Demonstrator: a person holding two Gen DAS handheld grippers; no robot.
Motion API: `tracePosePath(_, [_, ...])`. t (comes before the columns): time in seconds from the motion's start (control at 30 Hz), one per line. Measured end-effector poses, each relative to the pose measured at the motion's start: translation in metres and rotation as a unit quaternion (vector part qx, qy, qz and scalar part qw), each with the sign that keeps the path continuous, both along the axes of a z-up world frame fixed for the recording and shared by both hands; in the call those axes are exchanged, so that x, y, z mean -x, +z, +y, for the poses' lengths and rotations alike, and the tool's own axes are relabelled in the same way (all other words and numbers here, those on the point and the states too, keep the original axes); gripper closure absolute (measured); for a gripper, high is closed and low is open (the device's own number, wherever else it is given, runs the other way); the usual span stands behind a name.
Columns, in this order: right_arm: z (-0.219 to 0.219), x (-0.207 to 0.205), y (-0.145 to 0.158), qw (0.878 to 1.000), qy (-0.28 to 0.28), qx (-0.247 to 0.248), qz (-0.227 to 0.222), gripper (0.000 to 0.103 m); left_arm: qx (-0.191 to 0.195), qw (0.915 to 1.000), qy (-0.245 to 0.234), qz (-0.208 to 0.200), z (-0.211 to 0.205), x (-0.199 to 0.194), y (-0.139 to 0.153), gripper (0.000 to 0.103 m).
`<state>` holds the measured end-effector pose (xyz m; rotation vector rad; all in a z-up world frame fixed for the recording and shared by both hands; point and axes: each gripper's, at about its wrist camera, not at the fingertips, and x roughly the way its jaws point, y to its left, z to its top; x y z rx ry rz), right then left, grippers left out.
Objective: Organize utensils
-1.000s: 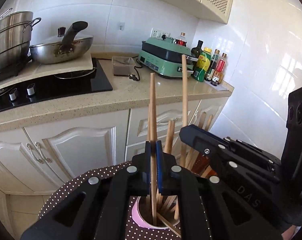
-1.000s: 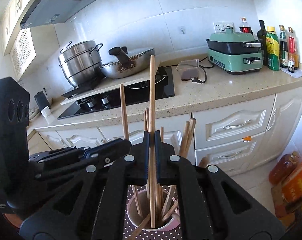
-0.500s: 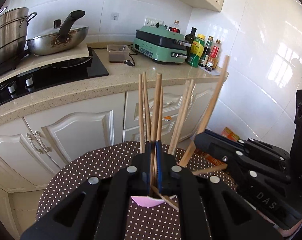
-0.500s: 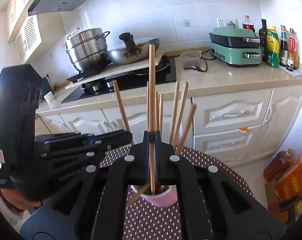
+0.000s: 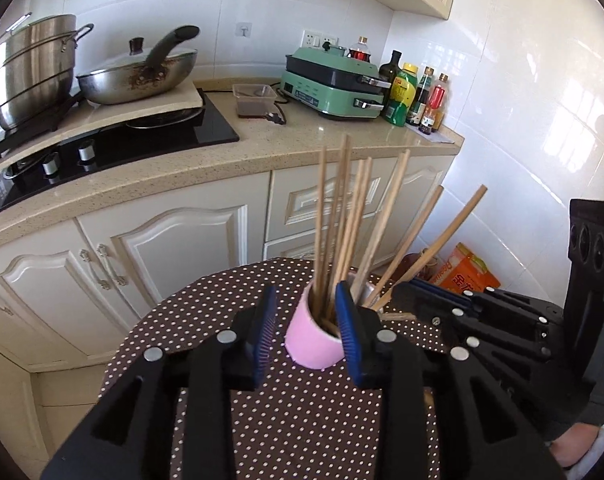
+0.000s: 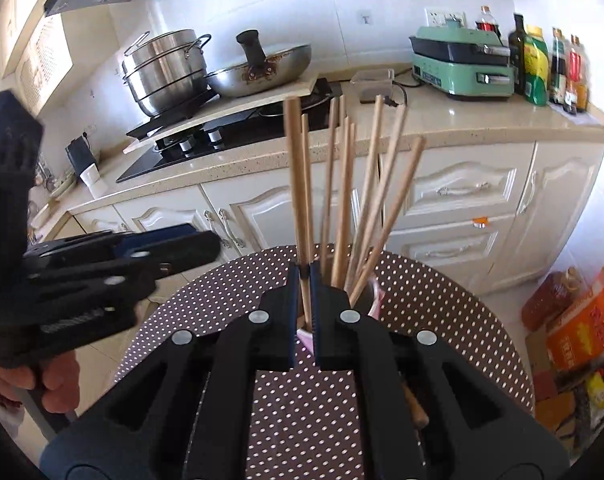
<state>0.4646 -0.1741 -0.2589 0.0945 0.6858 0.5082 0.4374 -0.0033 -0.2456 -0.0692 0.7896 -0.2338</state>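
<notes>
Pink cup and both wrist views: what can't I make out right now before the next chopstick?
- Pink cup inside, left wrist view: chopsticks hide the bottom.
- Cup in right wrist view: right gripper covers nearly all.
- Brown object on polka-dot table: gripper frame hides most.
- Bottle labels: blurred.

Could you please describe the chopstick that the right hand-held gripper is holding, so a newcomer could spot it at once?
Find the round polka-dot table in front of the kitchen cabinets, then the pink cup of chopsticks on it. The held chopstick is the one pinched in the right hand-held gripper, thickest-looking and leftmost in the right wrist view.
</notes>
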Motion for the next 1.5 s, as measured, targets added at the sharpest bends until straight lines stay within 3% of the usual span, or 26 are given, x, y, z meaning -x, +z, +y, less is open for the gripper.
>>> tracePosePath(0.07, [0.000,0.006,0.006,1.000,-0.009,-0.001,0.001,0.090,-0.011,0.9999,0.009,-0.002,0.006,0.008,0.006,0.064])
tracePosePath(0.13, [0.001,0.013,0.014,1.000,-0.014,-0.001,-0.005,0.069,-0.018,0.9997,0.017,-0.007,0.012,0.015,0.014,0.062])
tracePosePath(0.17, [0.001,0.018,0.020,1.000,-0.017,-0.002,-0.013,0.053,-0.019,0.9996,0.020,-0.010,0.015,0.019,0.018,0.061])
tracePosePath(0.4, [0.006,0.054,0.060,0.998,-0.032,0.004,-0.046,0.051,-0.038,0.9975,0.033,-0.049,0.031,0.058,0.059,0.053])
tracePosePath(0.87, [0.025,0.179,0.150,0.988,-0.089,0.052,-0.118,0.041,-0.030,0.9921,0.031,-0.118,0.040,0.157,0.131,0.045])
tracePosePath(1.1, [0.023,0.229,0.176,0.985,-0.112,0.046,-0.121,0.035,-0.029,0.9877,0.031,-0.150,0.037,0.209,0.161,0.042])
tracePosePath(1.5, [0.009,0.305,0.212,0.977,-0.092,0.058,-0.182,0.026,-0.051,0.9731,0.074,-0.212,0.013,0.298,0.210,0.033])
